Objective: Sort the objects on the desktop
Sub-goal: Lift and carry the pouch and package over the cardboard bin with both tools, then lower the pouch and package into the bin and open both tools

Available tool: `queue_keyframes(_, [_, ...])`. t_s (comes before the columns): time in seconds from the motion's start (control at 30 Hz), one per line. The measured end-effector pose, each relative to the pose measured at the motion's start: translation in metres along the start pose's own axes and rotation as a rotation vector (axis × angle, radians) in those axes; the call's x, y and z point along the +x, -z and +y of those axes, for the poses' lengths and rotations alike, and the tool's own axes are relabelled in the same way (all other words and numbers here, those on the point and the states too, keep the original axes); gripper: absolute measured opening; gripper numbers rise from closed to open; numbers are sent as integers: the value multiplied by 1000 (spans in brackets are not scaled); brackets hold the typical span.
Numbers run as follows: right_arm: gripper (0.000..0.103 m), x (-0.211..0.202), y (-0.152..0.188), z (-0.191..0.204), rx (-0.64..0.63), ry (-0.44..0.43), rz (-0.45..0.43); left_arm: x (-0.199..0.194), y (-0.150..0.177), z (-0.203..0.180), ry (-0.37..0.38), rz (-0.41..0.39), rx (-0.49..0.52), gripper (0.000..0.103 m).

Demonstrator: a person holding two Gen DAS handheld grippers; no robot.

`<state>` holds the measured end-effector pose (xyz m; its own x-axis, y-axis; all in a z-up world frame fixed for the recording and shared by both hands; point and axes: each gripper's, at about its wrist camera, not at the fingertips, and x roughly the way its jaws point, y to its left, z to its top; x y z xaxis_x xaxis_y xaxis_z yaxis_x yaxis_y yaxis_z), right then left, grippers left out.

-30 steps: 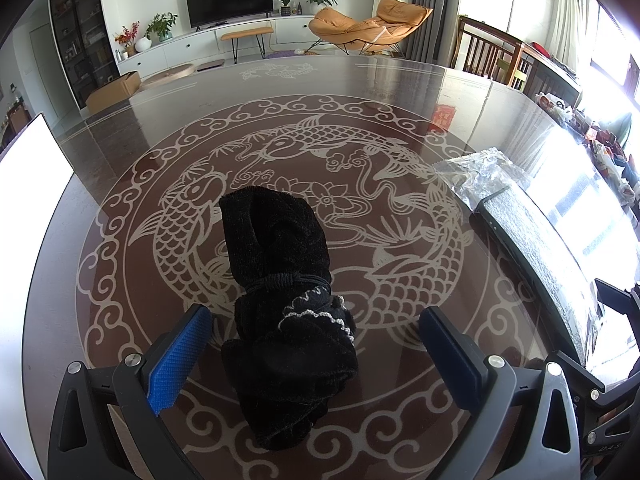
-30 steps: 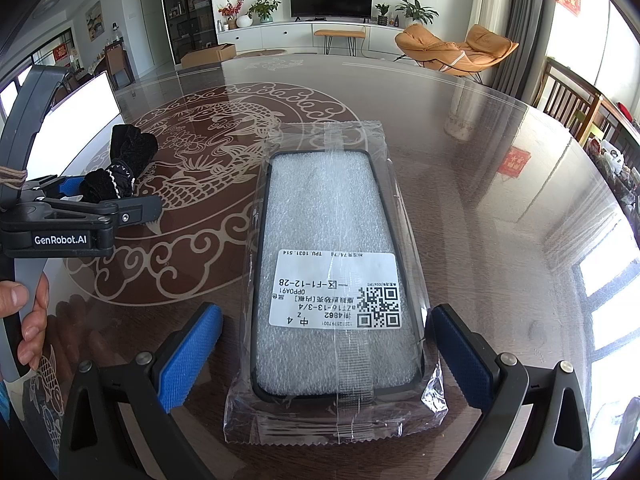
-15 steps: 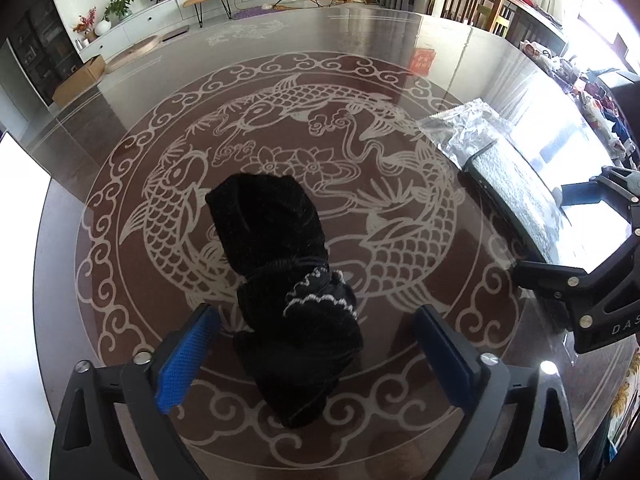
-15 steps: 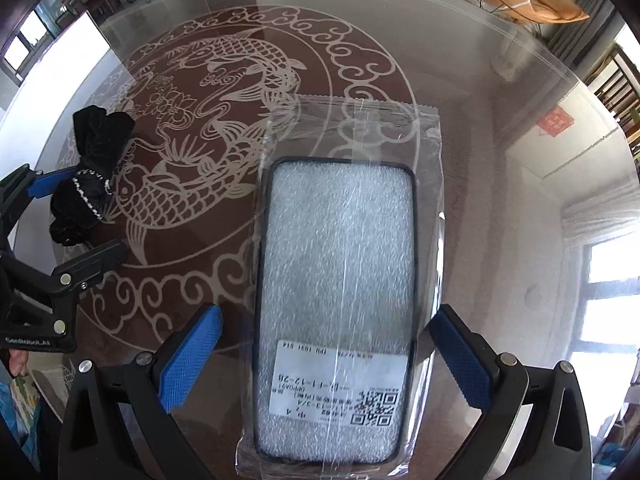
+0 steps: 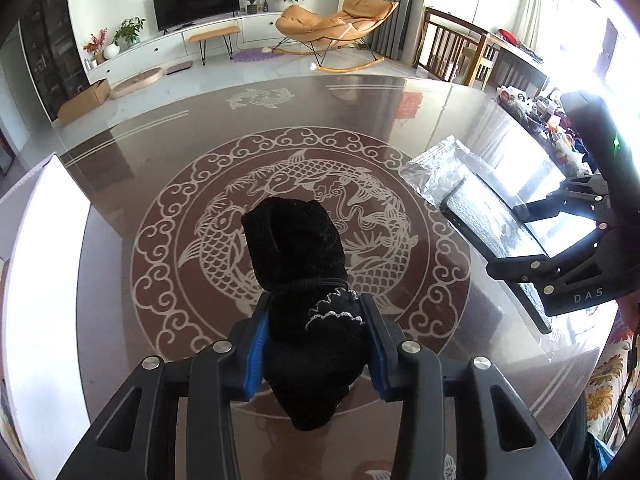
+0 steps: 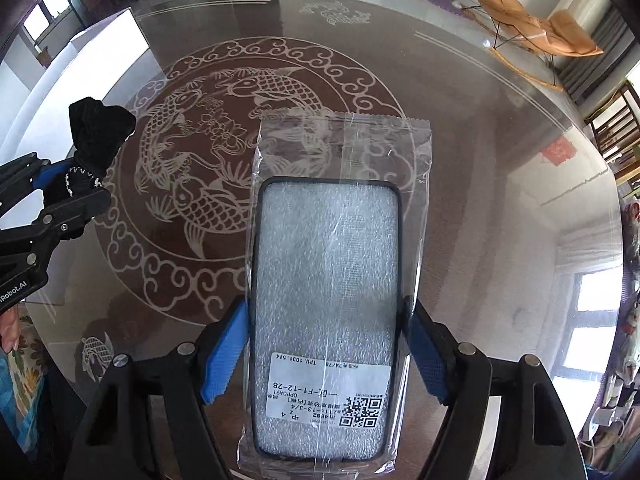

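Both pickups are in hand at once. The left hand-held gripper (image 5: 316, 344) has its blue pads (image 5: 256, 350) pressed into the sides of the black fabric bundle (image 5: 298, 264), and its jaws are closing on it; the bundle stands up out of the jaws, its upper part bulging forward over the fish pattern of the counter (image 5: 280, 116), its lower end hanging below the pads; from the right wrist view it looks raised clear of the glass, though I judge that from the angle alone. The right hand-held gripper (image 6: 326, 354) straddles the bagged phone case (image 6: 326, 280) near its labelled end; its jaws are closing too, the pads at or just beside the edges of the plastic bag; the long clear end of the bag reaches forward over the pattern, and whether the case is off the glass I cannot tell. A white box (image 6: 108, 44) sits at the counter's left edge.

The step is the grasp itself, with the carry to follow. Next, each item needs a destination; the white box seems a likely one, but that is a guess. The soft bundle should travel easily; the slick bag may slip or swing, so the right grip wants to be firm before any move.
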<state>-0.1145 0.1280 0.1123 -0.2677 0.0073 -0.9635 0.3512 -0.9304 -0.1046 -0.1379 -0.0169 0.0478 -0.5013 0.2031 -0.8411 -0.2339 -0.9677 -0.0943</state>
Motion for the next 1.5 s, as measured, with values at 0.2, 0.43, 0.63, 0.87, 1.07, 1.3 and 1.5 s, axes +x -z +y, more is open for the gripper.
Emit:
queue_keyframes(0.2, [76,-56,-44,63,-65,-63,-101,-83,6,58,-74,-93,-19,42])
queue_keyframes(0.43, [76,-125,-124,203,-192,-240,-261,-176,38,201,-264,-148,-172,42])
queue_keyframes(0.63, [76,-149,-163,357,-336,-431,-353,-209,110,316,-363,-125,-377,42])
queue_keyframes(0.87, [76,-92,-168,490,-478,-459,-329,-183,182,377,-373,-35,-521,42])
queue_keyframes(1.07, [76,-25,-167,528,-520,-409,-246,-169,222,402,-342,5,-585,42])
queue_keyframes(1.3, [86,19,-181,543,-485,-426,-199,-158,224,392,-401,38,-641,77])
queue_keyframes(1.5, [93,-16,-187,498,-416,-439,-270,-178,219,376,-431,-67,-650,86])
